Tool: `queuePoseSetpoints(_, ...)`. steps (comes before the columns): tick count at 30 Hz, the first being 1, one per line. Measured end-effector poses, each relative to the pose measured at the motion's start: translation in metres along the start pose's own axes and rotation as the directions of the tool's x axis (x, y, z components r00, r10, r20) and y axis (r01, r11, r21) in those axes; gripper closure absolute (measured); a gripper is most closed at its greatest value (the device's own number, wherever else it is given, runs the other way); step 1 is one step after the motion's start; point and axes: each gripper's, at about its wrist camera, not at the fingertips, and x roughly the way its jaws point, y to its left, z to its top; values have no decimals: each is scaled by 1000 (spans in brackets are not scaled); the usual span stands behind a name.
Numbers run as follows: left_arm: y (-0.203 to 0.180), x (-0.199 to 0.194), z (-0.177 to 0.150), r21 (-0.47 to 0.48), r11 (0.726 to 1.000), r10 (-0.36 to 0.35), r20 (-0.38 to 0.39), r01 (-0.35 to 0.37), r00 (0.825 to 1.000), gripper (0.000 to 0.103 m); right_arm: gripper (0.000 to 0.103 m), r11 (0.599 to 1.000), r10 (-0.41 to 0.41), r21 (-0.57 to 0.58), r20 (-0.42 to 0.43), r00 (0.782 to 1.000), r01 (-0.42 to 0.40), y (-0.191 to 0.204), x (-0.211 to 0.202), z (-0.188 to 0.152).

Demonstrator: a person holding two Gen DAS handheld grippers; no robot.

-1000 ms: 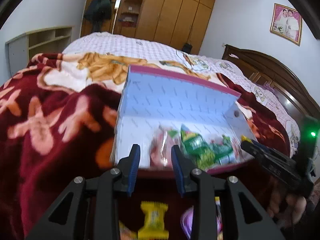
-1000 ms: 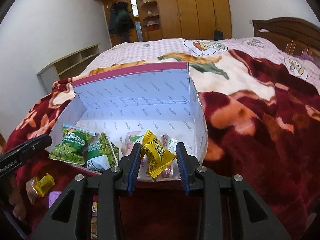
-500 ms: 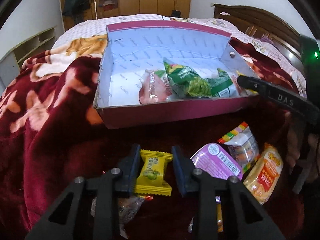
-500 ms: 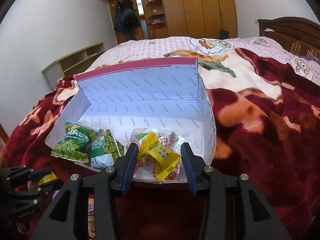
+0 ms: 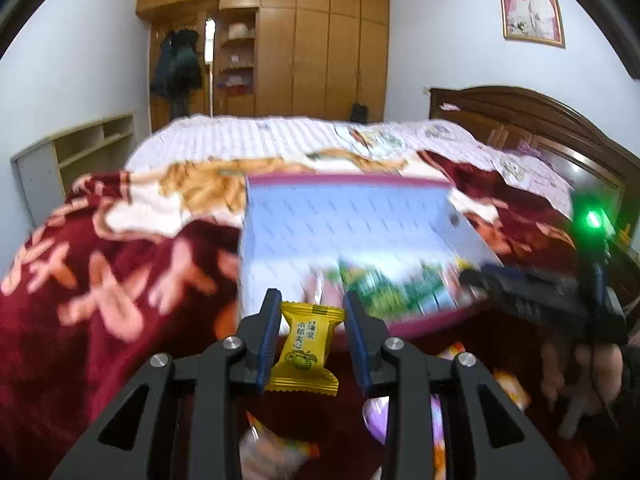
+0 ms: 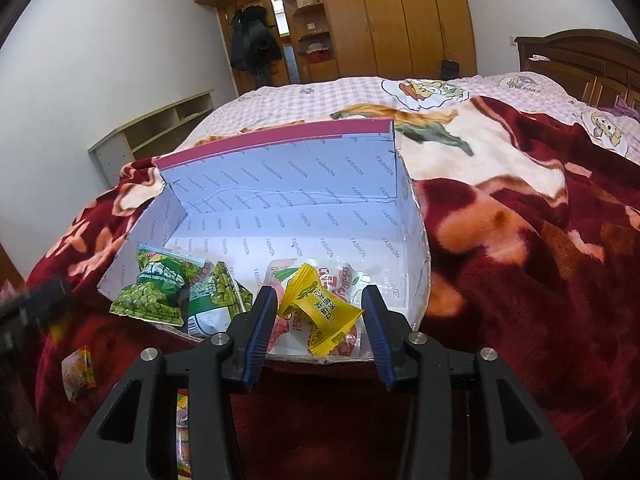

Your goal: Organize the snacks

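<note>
**A:** Left wrist view first. What does the left tool (image 5: 309, 334) have?

**B:** It is clenched on a yellow candy (image 5: 306, 346). The wrapper stands upright between the two blue pads, its long axis running up and down, crimped ends at top and bottom. The candy is lifted clear of the red blanket (image 5: 100, 300).

**A:** And the box?

**B:** The open box (image 5: 344, 216) lies straight ahead of the tool and a little to its right, on the bed. Its near rim sits just beyond the candy. So the coming move, I judge, is forward over that rim and then a release. The picture is blurred, so the packets inside read only as green smears.

**A:** Now the right wrist view.

**B:** The right tool (image 6: 318, 320) is released; its pads stand apart on either side of a second yellow candy (image 6: 320, 310) without pressing it. That candy lies inside the box (image 6: 280, 184), on a red and white packet (image 6: 344, 280) near the front right corner, long axis slanting from upper left to lower right.

**A:** Anything beside it?

**B:** Two green pea packets (image 6: 176, 292) lie to its left, against the front edge. Loose snacks lie on the blanket outside.

**A:** Which hand is nearer the box?

**B:** The right one, already at the rim. The left has to cross the rim yet.
</note>
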Motion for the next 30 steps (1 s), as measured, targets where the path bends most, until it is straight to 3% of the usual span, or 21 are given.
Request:
queuePoseSetpoints(3, 7, 25, 10, -34, 999, -29, -43, 27, 999, 70, 58, 1000, 0, 7, 17, 1000, 0, -1, -3, 0)
queuePoseSetpoints(10, 8, 64, -12, -46, 998, 31, -99, -36, 995, 70, 57, 998, -44, 45, 103, 994, 39, -6, -21, 2)
queuePoseSetpoints(12, 10, 59, -15, -54, 998, 32, -78, -37, 996, 69, 56, 998, -49, 55, 125, 991, 42, -7, -25, 2)
queuePoseSetpoints(14, 16, 49, -15, -85, 996, 16, -23, -18, 1000, 62, 56, 998, -47, 58, 135, 990, 39, -7, -27, 2)
queuePoseSetpoints(16, 24, 44, -15, -120, 993, -3, 10, 4, 1000, 45, 55, 997, -48, 57, 126, 991, 41, -7, -24, 3)
queuePoseSetpoints(22, 38, 40, -15, -189, 981, -46, 34, 52, 998, 44, 55, 997, -62, 57, 94, 994, 57, -8, -16, 3)
queuePoseSetpoints(30, 25, 26, -14, -129, 985, -103, 100, 116, 990, 44, 55, 999, -45, 22, 98, 994, 43, -3, -16, 0)
